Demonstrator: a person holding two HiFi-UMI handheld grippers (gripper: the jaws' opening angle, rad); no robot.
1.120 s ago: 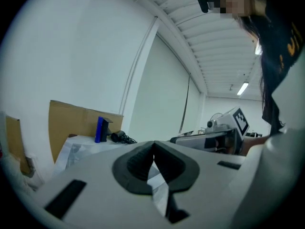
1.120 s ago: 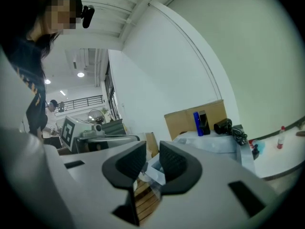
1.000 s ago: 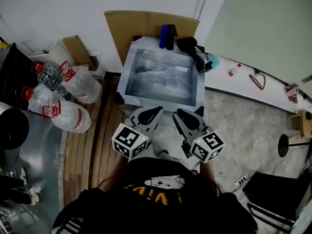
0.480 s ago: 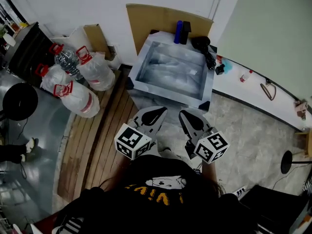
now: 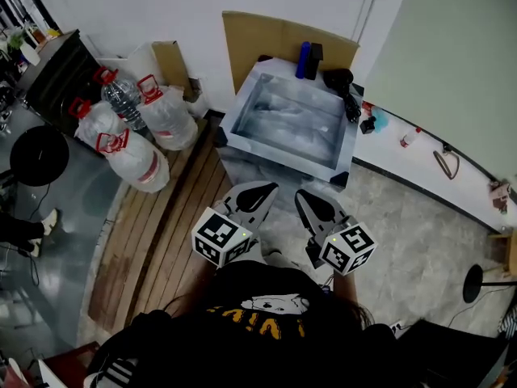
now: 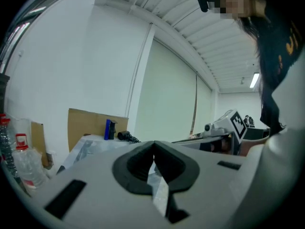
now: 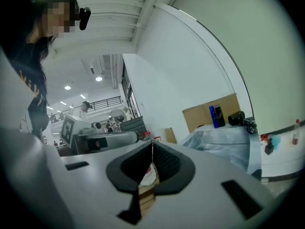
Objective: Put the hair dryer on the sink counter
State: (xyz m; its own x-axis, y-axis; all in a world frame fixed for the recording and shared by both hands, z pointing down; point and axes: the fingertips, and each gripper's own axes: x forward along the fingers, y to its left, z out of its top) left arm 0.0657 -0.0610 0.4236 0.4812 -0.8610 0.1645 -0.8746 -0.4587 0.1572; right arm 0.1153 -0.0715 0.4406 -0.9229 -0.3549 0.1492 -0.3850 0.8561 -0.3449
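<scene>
hair dryer (image 5: 338,78): black, rounded | left gripper (image 5: 257,191), right gripper (image 5: 311,204): fingers clenched, empty

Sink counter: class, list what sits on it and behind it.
On the sink counter, at the back: a blue bottle, a black box, the black hair dryer. Behind: a cardboard sheet, lower part hidden.

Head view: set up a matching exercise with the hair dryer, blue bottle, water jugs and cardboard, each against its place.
1 hair dryer
2 blue bottle
3 water jugs
4 cardboard

A on the floor, left of the sink
B upright behind the sink
C on the sink's back rim, near its middle
D back right corner of the sink top

Pairs: 1-D, 2-C, 3-A, 4-B
</scene>
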